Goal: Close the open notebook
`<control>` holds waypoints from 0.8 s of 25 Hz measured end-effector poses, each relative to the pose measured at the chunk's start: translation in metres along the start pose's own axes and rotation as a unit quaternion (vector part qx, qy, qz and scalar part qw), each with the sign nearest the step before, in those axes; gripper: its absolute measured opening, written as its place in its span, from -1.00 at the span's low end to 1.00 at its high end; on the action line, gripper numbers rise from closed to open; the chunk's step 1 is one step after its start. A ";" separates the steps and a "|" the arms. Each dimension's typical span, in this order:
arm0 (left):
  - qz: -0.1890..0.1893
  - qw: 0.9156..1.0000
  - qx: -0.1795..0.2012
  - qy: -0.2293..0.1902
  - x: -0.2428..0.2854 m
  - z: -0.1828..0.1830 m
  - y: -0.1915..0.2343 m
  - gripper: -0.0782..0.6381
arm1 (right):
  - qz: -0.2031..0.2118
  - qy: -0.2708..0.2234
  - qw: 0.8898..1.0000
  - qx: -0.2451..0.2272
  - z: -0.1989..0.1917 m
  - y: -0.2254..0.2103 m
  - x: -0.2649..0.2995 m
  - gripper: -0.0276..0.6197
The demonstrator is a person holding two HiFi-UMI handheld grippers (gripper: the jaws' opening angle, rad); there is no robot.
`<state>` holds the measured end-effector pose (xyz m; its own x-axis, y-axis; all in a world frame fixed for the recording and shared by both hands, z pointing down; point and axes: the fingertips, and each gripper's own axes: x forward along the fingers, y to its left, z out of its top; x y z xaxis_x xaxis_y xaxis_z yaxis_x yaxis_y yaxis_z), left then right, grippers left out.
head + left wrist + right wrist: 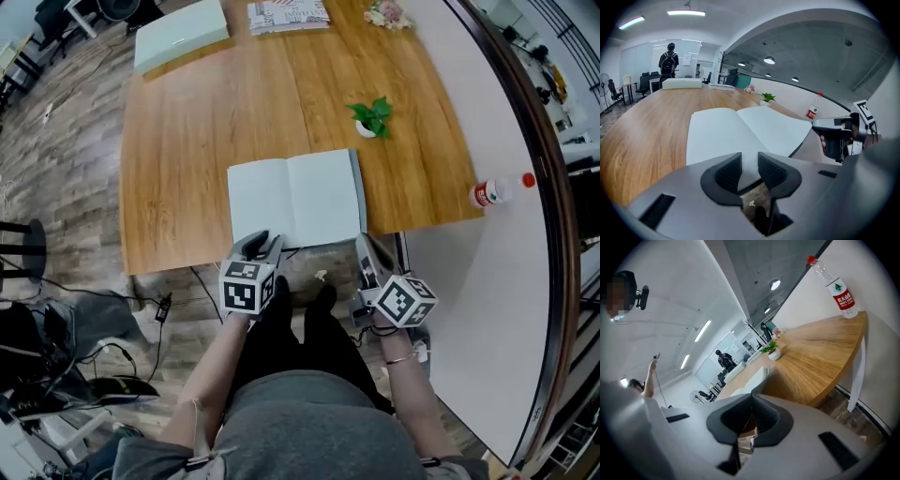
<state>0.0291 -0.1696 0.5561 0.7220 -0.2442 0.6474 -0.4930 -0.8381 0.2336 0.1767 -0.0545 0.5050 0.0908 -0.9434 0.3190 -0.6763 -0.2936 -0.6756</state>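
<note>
right tool (751,399): clenched; the near right corner of the notebook (295,199) appears to be pinched between its jaws (a thin dark cover edge is seen rising out of them).
left tool (749,171): released, jaws apart; the near edge of the left page is seen in the gap, but no pad is pressed on it.
notebook's place: laid open at the near edge of the wooden surface (187,141), just ahead of both tools, white pages facing up.
long axis: the spine is run straight away from the person, about midway between the two tools.
deciding relation: the spine lies to the left of the right tool, so the right half is judged to be swung up and over leftward about it. The right tool is the nearer one, being on that half; the left tool is placed where the cover would land and would have to be cleared.
shown by the head view alone: the whole spread, both tools at its near corners, the dark cover along the right edge.
shown by the left gripper view alone: the right corner curling up toward the right tool.
shown by the right gripper view alone: the cover edge-on at the jaws.
</note>
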 end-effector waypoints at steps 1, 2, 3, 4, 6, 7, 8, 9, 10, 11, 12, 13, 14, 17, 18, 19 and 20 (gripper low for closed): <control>0.003 1.000 -0.003 0.000 -0.002 -0.001 0.002 -0.46 | 0.004 0.000 1.000 -0.009 0.001 0.004 0.000 -0.89; 0.007 1.000 -0.006 -0.001 -0.004 -0.003 0.004 -0.46 | 0.009 0.000 1.000 -0.018 0.003 0.008 0.000 -0.89; 0.011 1.000 -0.010 -0.001 -0.006 -0.004 0.006 -0.46 | 0.014 0.001 1.000 -0.028 0.005 0.013 0.000 -0.89; 0.016 1.000 -0.014 -0.002 -0.008 -0.006 0.008 -0.46 | 0.020 0.001 0.999 -0.037 0.006 0.018 0.001 -0.89; 0.021 1.000 -0.020 -0.003 -0.011 -0.008 0.011 -0.47 | 0.032 0.002 0.998 -0.052 0.009 0.027 0.003 -0.89; 0.023 0.999 -0.022 -0.004 -0.012 -0.009 0.012 -0.47 | 0.037 0.002 0.998 -0.057 0.009 0.030 0.004 -0.89; 0.025 0.999 -0.024 -0.005 -0.012 -0.009 0.013 -0.48 | 0.042 0.002 0.997 -0.061 0.010 0.034 0.005 -0.89; 0.026 0.999 -0.025 -0.006 -0.012 -0.010 0.014 -0.48 | 0.047 0.002 0.997 -0.064 0.010 0.037 0.006 -0.89; 0.027 0.999 -0.027 -0.006 -0.013 -0.010 0.014 -0.48 | 0.052 0.002 0.996 -0.068 0.011 0.040 0.007 -0.89; 0.027 0.999 -0.028 -0.006 -0.013 -0.010 0.014 -0.48 | 0.056 0.003 0.996 -0.071 0.011 0.044 0.008 -0.89; 0.028 0.999 -0.029 -0.007 -0.013 -0.011 0.015 -0.48 | 0.061 0.004 0.995 -0.075 0.011 0.047 0.008 -0.89; 0.028 0.999 -0.031 -0.007 -0.014 -0.011 0.015 -0.48 | 0.065 0.005 0.995 -0.080 0.012 0.050 0.009 -0.89; 0.029 0.999 -0.034 -0.008 -0.015 -0.011 0.016 -0.48 | 0.070 0.006 0.994 -0.085 0.012 0.054 0.010 -0.89; 0.029 0.999 -0.041 -0.009 -0.018 -0.013 0.019 -0.48 | 0.083 0.010 0.992 -0.099 0.011 0.064 0.012 -0.89; 0.030 0.999 -0.042 -0.010 -0.018 -0.013 0.019 -0.48 | 0.088 0.012 0.991 -0.104 0.011 0.067 0.012 -0.89; 0.030 0.999 -0.044 -0.011 -0.019 -0.013 0.020 -0.48 | 0.092 0.013 0.990 -0.108 0.010 0.071 0.013 -0.89; 0.032 0.998 -0.046 -0.012 -0.019 -0.013 0.021 -0.48 | 0.097 0.015 0.989 -0.112 0.010 0.074 0.014 -0.89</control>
<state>-0.0017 -0.1758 0.5579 0.6986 -0.3071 0.6462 -0.5795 -0.7726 0.2592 0.1353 -0.0909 0.4525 -0.0762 -0.9725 0.2199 -0.8244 -0.0626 -0.5626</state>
